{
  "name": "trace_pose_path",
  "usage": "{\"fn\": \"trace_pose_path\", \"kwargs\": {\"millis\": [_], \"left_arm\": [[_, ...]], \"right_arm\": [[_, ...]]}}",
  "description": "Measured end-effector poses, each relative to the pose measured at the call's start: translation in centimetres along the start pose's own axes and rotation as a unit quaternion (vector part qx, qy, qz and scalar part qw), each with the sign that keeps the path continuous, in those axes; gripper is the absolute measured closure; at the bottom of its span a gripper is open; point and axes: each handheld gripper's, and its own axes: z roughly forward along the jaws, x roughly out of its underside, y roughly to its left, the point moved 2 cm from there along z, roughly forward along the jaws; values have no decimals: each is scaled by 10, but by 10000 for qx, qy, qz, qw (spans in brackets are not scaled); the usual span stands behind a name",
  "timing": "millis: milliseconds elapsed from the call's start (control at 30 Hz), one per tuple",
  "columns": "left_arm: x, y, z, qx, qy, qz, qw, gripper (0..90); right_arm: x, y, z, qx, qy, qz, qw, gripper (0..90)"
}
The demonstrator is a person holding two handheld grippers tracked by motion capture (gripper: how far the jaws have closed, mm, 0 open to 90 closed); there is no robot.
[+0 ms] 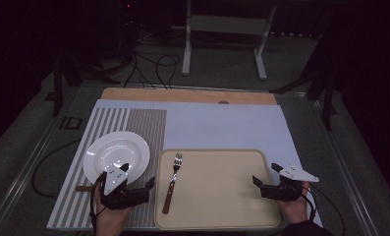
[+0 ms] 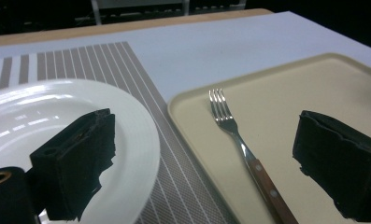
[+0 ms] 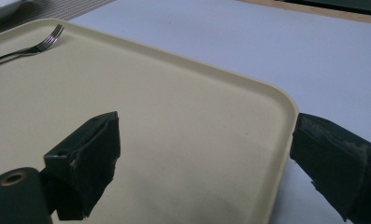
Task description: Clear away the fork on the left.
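Lying on a beige tray (image 1: 222, 196), the fork (image 1: 173, 181).

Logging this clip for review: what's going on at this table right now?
A person holds a gripper in each hand at a table. The left gripper is open beside the fork, which lies along the left side of the beige tray, nothing between its fingers. The right gripper is open over the tray's right edge. A white plate sits on the striped mat.

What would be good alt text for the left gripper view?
A fork with a wooden handle lies on a beige tray, seen between the open jaws of the left gripper. A white plate sits on a striped mat.
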Motion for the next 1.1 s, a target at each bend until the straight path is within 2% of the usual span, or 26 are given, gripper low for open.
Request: {"fn": "trace_pose_path", "kwargs": {"millis": [67, 167, 433, 467, 500, 567, 633, 733, 900, 1100], "left_arm": [[-4, 8, -2, -27, -45, 15, 10000, 33], [-7, 15, -3, -54, -48, 140, 9999, 3], [-9, 33, -5, 47, -113, 305, 9995, 0], [-9, 40, -7, 43, -223, 342, 9992, 0], [-9, 40, -7, 43, -223, 342, 9992, 0], [-7, 47, -8, -50, -404, 429, 9983, 0], [-4, 54, -7, -86, -478, 436, 9979, 0], [5, 64, -5, -117, -475, 426, 9979, 0], [14, 67, -3, -66, -536, 543, 9971, 0], [23, 73, 0, -79, -459, 437, 9980, 0]], "right_arm": [[0, 0, 0, 0, 3, 7, 10000, 86], [0, 0, 0, -2, 1, 6, 10000, 86], [0, 0, 0, 6, -2, 4, 10000, 86], [0, 0, 0, 5, -4, 6, 10000, 86], [0, 0, 0, 6, -5, 3, 10000, 86], [0, 0, 0, 9, -3, 6, 10000, 86], [0, 0, 0, 12, -1, 13, 10000, 86], [0, 0, 0, 10, -5, 11, 10000, 86], [0, 0, -1, -2, -29, 4, 10000, 86], [-1, -2, -4, -2, -115, 5, 9999, 85]]}}
